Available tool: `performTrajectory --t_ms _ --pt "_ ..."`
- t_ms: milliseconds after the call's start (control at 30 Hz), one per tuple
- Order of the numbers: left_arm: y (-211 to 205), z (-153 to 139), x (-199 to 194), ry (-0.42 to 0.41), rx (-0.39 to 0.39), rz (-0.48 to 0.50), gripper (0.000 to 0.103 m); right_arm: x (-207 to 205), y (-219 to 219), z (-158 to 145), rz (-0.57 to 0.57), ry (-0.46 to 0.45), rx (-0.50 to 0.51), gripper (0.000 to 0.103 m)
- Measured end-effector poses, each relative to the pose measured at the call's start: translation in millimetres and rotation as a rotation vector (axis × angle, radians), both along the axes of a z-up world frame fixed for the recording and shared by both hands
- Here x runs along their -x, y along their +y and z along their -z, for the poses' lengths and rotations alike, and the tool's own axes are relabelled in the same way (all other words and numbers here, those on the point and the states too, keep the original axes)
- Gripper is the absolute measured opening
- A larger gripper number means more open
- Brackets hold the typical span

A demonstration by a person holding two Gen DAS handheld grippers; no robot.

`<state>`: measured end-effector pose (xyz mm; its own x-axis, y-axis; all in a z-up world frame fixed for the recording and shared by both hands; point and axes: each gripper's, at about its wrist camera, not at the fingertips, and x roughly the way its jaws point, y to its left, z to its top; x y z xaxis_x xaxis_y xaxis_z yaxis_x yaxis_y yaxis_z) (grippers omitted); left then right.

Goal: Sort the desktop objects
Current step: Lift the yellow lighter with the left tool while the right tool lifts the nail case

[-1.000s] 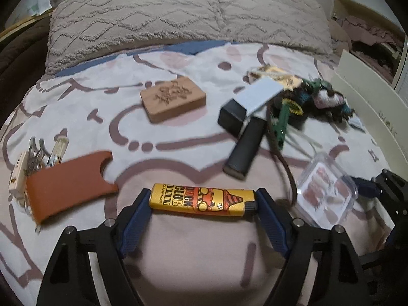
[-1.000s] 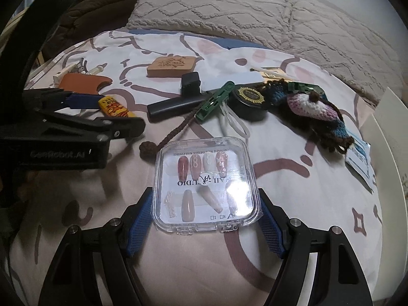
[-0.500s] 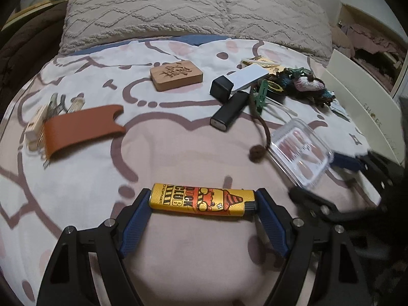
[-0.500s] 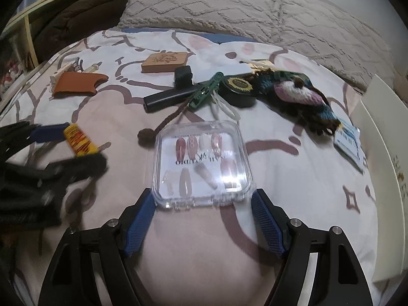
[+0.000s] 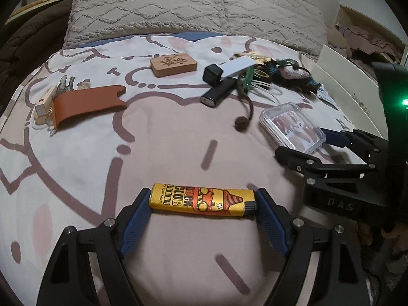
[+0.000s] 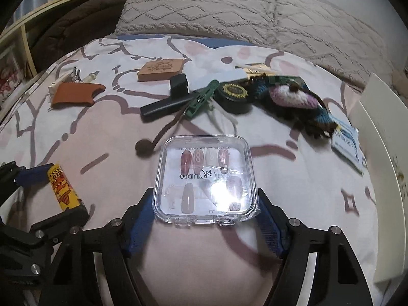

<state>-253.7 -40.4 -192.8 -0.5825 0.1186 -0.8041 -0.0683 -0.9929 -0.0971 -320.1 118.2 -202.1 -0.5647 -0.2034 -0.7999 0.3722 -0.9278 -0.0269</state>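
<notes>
keys [image 5: 65, 86] half hidden under leather sleeve [image 5: 86, 104]

Bedroom: patterned bedspread [image 5: 76, 173], pillows [image 5: 193, 7]

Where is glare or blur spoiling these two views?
Right wrist view: a white glare spot on the clear nail case washes out its lower right nails; the card at far right is smeared. Left wrist view: no glare, the yellow lighter reads sharp; edges bend.
</notes>
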Motion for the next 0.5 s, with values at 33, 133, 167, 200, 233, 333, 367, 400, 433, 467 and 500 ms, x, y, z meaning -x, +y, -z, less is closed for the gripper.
performTrajectory --t_ms 33,133,167,200,233,333,367,400,433,467,500 --pt "0.6 0.2 -3.3 0.000 -0.004 0.000 0.081 -4.4 0.7 -0.5 0.002 0.000 0.000 0.075" --pt "1.5 1.3 -11.9 0.001 -0.008 -0.008 0.081 -15.7 3.4 -1.5 0.017 -0.009 0.003 0.075" --pt "1.5 1.5 -14.4 0.002 -0.010 -0.012 0.081 -20.0 4.7 -1.5 0.023 -0.015 0.004 0.075" --pt "1.4 1.3 -17.1 0.004 -0.012 -0.015 0.081 -23.5 6.1 -1.6 0.029 -0.021 0.005 0.075" --pt "1.8 1.2 -20.0 0.006 -0.013 -0.018 0.081 -26.7 7.5 -1.9 0.035 -0.027 0.007 0.075" --pt "2.7 1.2 -28.6 0.013 -0.017 -0.024 0.081 -39.7 13.5 -2.5 0.051 -0.048 0.020 0.075" --pt "2.9 1.2 -32.1 0.016 -0.020 -0.027 0.081 -44.9 15.4 -2.6 0.056 -0.052 0.021 0.075" --pt "3.1 1.1 -35.8 0.019 -0.023 -0.031 0.081 -50.0 17.0 -2.8 0.061 -0.052 0.021 0.075" --pt "3.2 1.1 -38.5 0.022 -0.024 -0.033 0.081 -55.5 18.6 -3.1 0.067 -0.052 0.019 0.075" --pt "3.4 1.2 -41.4 0.024 -0.026 -0.036 0.081 -60.6 20.0 -3.3 0.072 -0.053 0.018 0.075" --pt "3.8 1.4 -45.3 0.028 -0.027 -0.039 0.081 -65.5 21.1 -3.5 0.076 -0.053 0.016 0.075"
